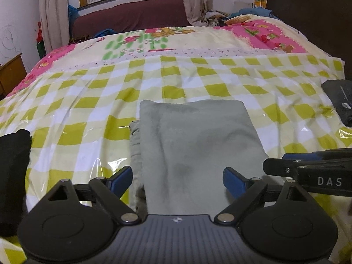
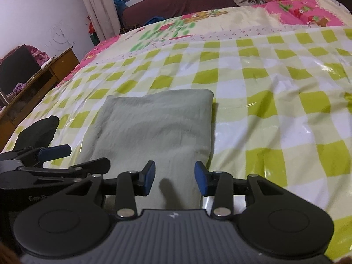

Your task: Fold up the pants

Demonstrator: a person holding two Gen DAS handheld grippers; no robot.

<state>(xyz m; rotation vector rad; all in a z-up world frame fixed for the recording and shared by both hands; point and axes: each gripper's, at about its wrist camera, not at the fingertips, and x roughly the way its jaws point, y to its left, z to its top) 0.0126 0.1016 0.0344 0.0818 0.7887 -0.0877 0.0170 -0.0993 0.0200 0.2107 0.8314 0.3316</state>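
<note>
Your pants (image 1: 198, 145) lie folded on the bed's checked sheet (image 1: 92, 96), long axis running straight away from both claws, with the left claw (image 1: 177, 179) and right claw (image 2: 175, 178) both spread apart, empty, over their near end.

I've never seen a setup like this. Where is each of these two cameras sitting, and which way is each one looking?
Left wrist view: rides on the left gripper, looking forward across the bed at the folded grey-green pants; its open jaws show below, and the right gripper enters at right.
Right wrist view: rides on the right gripper, facing the same pants; its own open jaws show, and the left gripper enters at left.
Shared: pants, checked plastic sheet, curtained window wall.
</note>
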